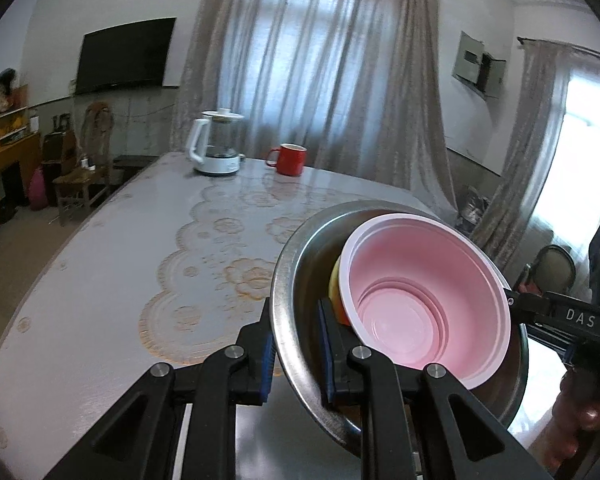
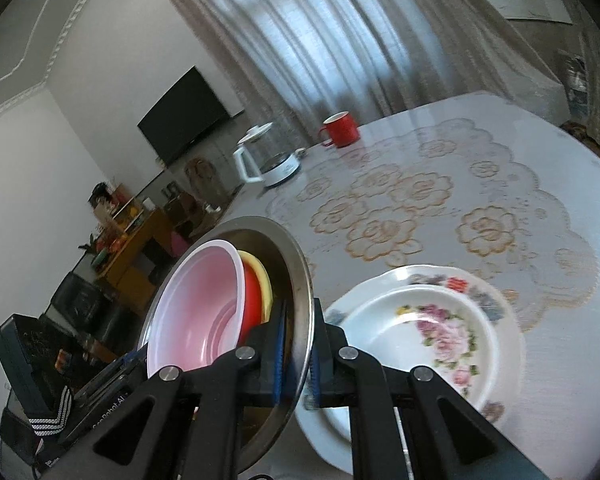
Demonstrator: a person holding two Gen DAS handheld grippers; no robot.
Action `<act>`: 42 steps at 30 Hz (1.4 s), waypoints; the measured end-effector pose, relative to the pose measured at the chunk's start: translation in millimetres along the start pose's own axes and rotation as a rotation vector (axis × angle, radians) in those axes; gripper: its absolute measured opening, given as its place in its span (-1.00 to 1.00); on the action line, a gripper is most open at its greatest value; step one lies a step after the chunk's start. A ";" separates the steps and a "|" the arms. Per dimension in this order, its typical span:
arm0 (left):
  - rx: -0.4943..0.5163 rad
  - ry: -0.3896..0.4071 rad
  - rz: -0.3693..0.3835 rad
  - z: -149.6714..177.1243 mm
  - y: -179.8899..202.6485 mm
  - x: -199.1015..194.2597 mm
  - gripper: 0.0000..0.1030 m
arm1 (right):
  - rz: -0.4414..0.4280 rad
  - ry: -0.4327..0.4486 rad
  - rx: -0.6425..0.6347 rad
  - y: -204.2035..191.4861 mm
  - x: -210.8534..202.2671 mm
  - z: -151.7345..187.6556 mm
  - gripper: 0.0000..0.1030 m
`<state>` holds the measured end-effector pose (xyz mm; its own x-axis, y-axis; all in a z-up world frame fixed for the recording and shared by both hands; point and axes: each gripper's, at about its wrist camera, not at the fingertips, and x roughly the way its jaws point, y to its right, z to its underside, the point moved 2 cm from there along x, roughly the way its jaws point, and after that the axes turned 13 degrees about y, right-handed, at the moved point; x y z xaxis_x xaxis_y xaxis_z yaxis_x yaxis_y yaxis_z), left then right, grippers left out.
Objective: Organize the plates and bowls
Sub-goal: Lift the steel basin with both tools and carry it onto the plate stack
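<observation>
1. Aloft above the table (image 1: 100, 280), a steel bowl (image 1: 296, 264) holding a pink bowl (image 1: 420, 280) was clamped at opposite rims by left gripper (image 1: 296, 344) and right gripper (image 2: 298, 356).
2. Floral plates (image 2: 440, 328) were stacked on the table, below the right gripper.

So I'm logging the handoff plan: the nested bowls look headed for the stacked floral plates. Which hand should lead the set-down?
Probably the right. The right tool clamps the steel bowl's rim beside the stacked floral plates; the left tool grips the opposite rim, farther away.
</observation>
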<state>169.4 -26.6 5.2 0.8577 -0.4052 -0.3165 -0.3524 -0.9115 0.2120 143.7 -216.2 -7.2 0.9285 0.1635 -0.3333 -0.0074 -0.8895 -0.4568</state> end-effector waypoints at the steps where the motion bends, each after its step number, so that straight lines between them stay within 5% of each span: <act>1: 0.005 -0.003 0.008 0.5 5.0 2.1 -0.66 | 0.005 0.006 0.006 3.8 -3.1 -1.9 -0.82; 18: 0.087 -0.091 0.093 26.5 69.3 58.0 -0.66 | 0.149 0.007 0.130 90.6 -14.7 -3.8 -0.82; 42: 0.105 -0.186 0.071 58.3 66.9 98.2 -0.65 | 0.203 -0.073 0.192 126.9 10.8 25.2 -0.78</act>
<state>208.2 -131.4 -65.6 0.7490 -0.4657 -0.4712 -0.4549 -0.8786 0.1453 143.4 -316.5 -89.5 0.8717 0.0263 -0.4893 -0.2675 -0.8111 -0.5202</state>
